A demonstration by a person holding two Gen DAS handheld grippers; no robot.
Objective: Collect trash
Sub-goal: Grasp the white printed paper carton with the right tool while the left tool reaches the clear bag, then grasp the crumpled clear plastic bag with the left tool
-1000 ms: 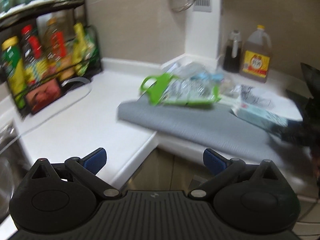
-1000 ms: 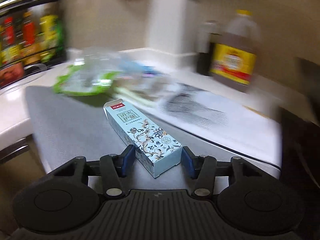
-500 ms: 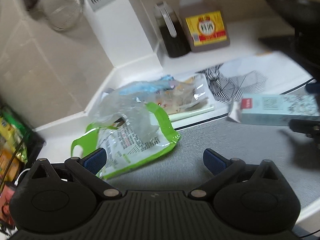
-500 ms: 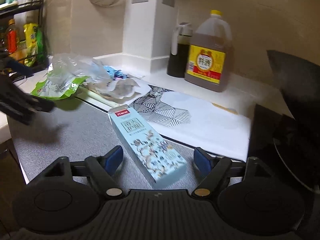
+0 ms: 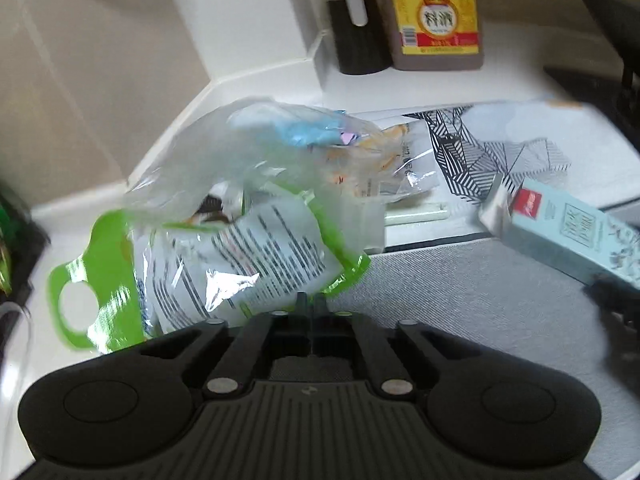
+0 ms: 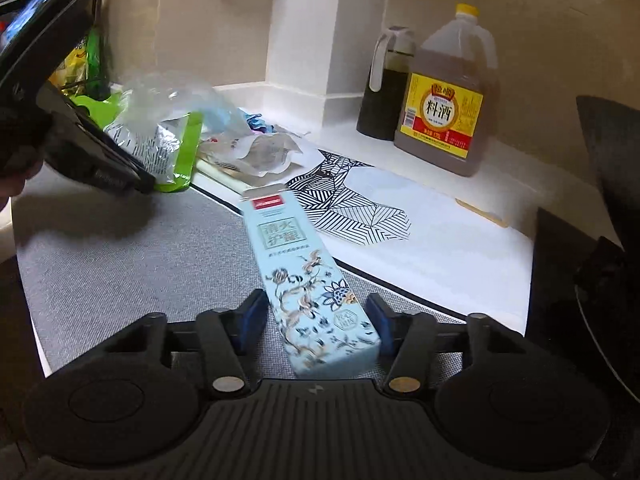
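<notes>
On the grey mat [image 6: 120, 272], between the right gripper's [image 6: 316, 320] blue pads: a pale blue floral box [image 6: 308, 280], long axis running straight away from the gripper toward the patterned paper [image 6: 360, 208]. Pads just beside each long side, seemingly touching, though blur leaves a firm squeeze uncertain. Nearer the right hand by far. Off to the left, a green-edged plastic bag [image 5: 224, 264] (crumpled clear wrappers heaped over it), one corner nipped in the left gripper [image 5: 310, 300], fingers pressed together. Beyond, against the wall, a brown jug [image 6: 444, 108] and a dark bottle [image 6: 384, 92]. Next, probably: box toward the bag's mouth.
</notes>
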